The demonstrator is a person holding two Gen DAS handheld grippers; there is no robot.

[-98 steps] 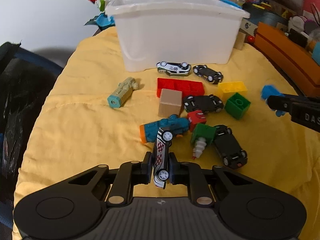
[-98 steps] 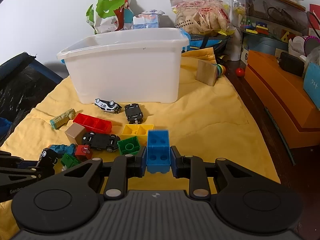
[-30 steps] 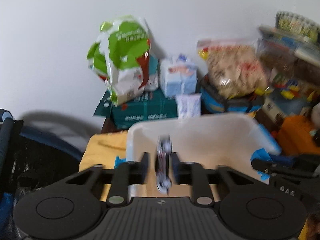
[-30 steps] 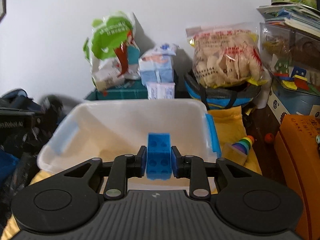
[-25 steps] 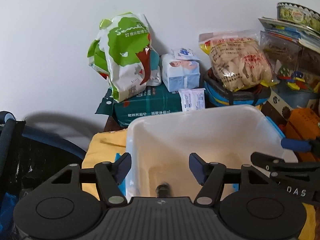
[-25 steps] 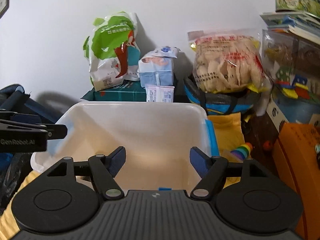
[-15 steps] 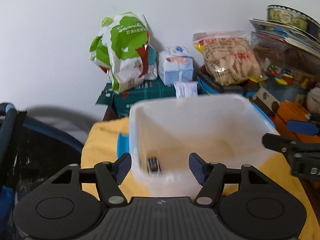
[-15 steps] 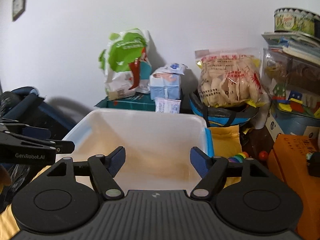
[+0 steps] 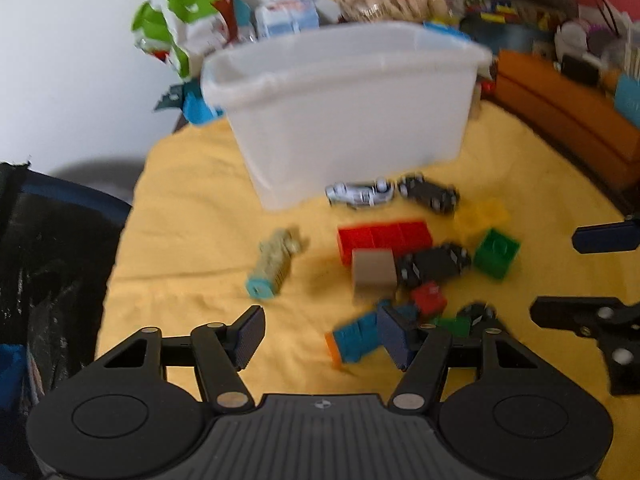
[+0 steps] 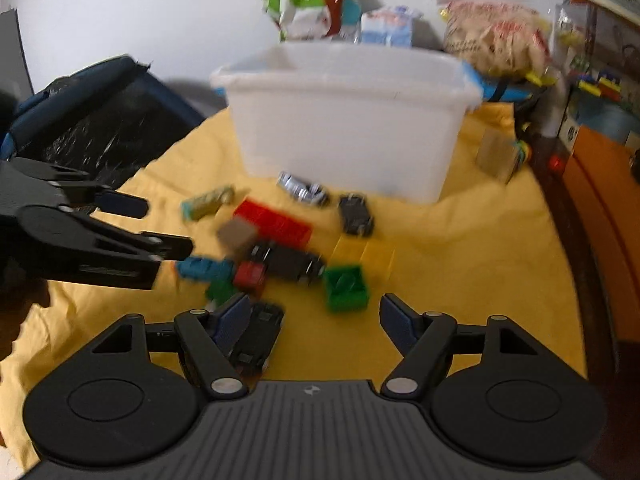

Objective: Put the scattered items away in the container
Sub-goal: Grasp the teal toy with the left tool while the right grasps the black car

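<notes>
Toys lie scattered on the yellow cloth (image 9: pixel 192 216) in front of the white bin (image 9: pixel 348 120), seen first from the left wrist. The left tool (image 9: pixel 322 336) hangs low over the cloth with its fingers wide apart and nothing between them. Its right finger (image 9: pixel 394 336) sits just over a teal toy (image 9: pixel 356 338). Farther out are a tan cube (image 9: pixel 374 274), a red brick (image 9: pixel 384 236), a black car (image 9: pixel 434 266), a green block (image 9: pixel 496 253) and a yellow brick (image 9: pixel 480 214) (badly blurred). A silver car (image 9: pixel 360 193) and a second dark car (image 9: pixel 430 195) lie close to the bin's front wall. A tan-and-teal toy (image 9: pixel 274 264) lies apart to the left. The right tool (image 9: pixel 592 276) shows at the right edge, fingers apart.

From the right wrist, the right tool (image 10: pixel 312 322) is also spread open and empty above the cloth (image 10: pixel 460 264). Its left finger (image 10: pixel 232 320) is beside a black car (image 10: pixel 256 338) at the near edge of the pile. The green block (image 10: pixel 346 288) lies just ahead, between the fingers' lines, with the yellow brick (image 10: pixel 366 254) behind it. The red brick (image 10: pixel 274 222), tan cube (image 10: pixel 238 236) and a small red piece (image 10: pixel 250 274) cluster left of centre. The bin (image 10: pixel 348 128) stands behind them all. The left tool (image 10: pixel 164 226) reaches in from the left, its fingers parted, above the teal toy (image 10: pixel 204 268).
</notes>
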